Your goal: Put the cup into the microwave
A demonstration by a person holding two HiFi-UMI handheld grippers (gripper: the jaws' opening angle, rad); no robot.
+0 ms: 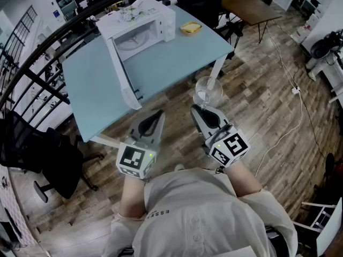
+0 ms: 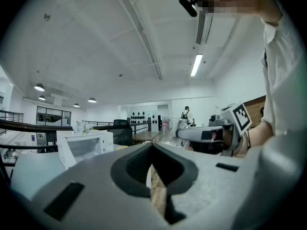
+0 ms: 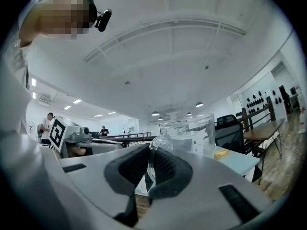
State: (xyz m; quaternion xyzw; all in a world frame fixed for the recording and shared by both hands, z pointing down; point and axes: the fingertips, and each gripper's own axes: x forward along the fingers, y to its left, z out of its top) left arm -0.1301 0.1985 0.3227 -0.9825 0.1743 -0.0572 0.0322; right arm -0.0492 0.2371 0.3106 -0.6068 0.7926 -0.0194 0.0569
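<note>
A clear glass cup (image 1: 208, 91) hangs over the wooden floor just off the table's near right corner, and my right gripper (image 1: 202, 110) is shut on its handle. In the right gripper view the cup (image 3: 192, 135) stands upright just beyond the closed pads (image 3: 160, 166). The white microwave (image 1: 140, 28) sits at the far side of the light blue table (image 1: 91, 84), its door (image 1: 120, 74) swung wide open toward me. My left gripper (image 1: 156, 114) is shut and empty, level with the right one, off the table's near edge.
A yellow dish (image 1: 190, 28) lies on the table right of the microwave. Black office chairs (image 1: 32, 149) stand to the left, a curved black railing (image 1: 48, 42) runs behind the table, and a wooden table (image 1: 249, 7) is at the back right. A white cable (image 1: 289, 79) crosses the floor.
</note>
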